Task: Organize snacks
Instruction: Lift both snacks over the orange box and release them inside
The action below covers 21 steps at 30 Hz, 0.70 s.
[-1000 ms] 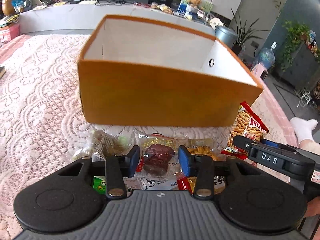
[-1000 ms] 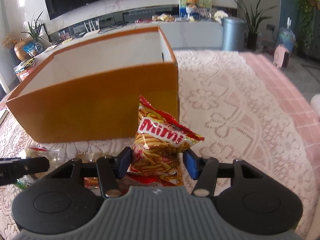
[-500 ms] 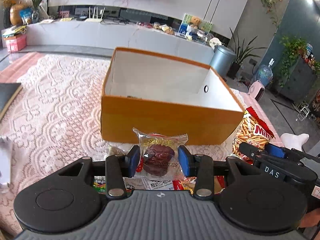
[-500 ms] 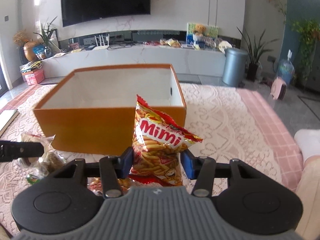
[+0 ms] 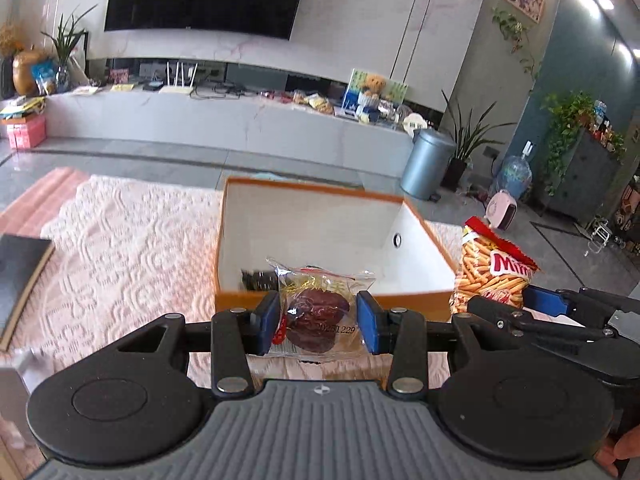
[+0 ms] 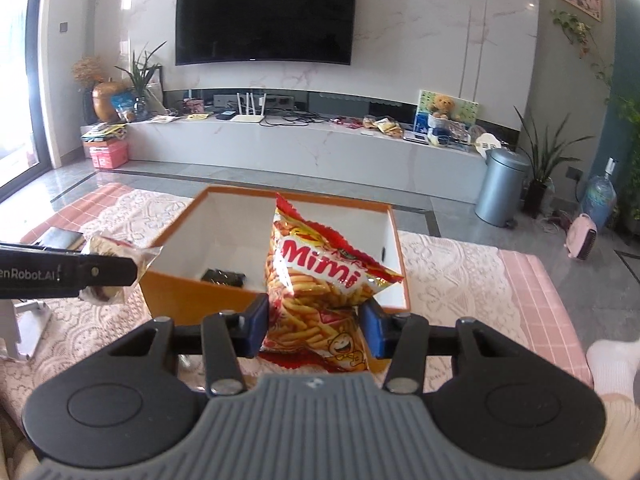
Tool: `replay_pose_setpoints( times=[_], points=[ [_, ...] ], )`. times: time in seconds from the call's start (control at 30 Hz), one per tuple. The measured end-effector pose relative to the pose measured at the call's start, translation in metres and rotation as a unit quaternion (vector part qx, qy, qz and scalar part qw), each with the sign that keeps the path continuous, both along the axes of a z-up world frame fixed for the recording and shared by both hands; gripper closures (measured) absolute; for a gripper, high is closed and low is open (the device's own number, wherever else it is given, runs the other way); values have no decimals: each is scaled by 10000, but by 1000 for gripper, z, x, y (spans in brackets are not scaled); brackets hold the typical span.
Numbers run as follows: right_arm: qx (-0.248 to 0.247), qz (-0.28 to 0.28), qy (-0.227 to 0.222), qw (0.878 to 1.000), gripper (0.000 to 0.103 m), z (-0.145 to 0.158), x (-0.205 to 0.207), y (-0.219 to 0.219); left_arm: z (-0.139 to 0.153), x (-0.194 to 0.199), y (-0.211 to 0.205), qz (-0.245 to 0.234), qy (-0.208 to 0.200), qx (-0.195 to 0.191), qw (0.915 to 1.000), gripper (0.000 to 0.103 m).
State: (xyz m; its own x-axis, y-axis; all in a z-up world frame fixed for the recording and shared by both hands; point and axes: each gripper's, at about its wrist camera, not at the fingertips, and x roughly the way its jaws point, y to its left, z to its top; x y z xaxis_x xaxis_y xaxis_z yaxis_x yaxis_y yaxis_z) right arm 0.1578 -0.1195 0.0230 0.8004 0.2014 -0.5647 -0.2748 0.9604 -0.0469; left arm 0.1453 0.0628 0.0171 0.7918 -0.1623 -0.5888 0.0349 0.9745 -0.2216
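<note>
Two grippers hover before the orange box (image 6: 188, 300): left (image 5: 318, 322) clamps a date packet (image 5: 320, 312), right (image 6: 314, 324) a Mimi bag (image 6: 320, 276)

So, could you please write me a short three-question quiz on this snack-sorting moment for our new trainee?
1. True or false: the left gripper holds a clear packet with a dark red snack.
2. Which does the right gripper hold? A) a biscuit tin B) the red Mimi bag C) nothing
3. Fill in: the small dark item already lies inside the orange ____.

Key: 1 true; 2 B; 3 box.
</note>
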Motion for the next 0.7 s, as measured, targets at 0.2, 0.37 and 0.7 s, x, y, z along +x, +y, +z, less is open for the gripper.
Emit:
replay_pose_setpoints(
  times=[0.2,0.37,0.7],
  points=[
    [-51,156,-12,9999,57,19,20,15,14,14,8,-2,-151,58,9999,57],
    [-206,223,-135,9994,57,33,39,29,25,30,6,-73,-293,233,9993,56],
    [-581,316,72,9978,57,24,91,50,16,64,-1,-305,-237,506,9980,57]
  ],
)
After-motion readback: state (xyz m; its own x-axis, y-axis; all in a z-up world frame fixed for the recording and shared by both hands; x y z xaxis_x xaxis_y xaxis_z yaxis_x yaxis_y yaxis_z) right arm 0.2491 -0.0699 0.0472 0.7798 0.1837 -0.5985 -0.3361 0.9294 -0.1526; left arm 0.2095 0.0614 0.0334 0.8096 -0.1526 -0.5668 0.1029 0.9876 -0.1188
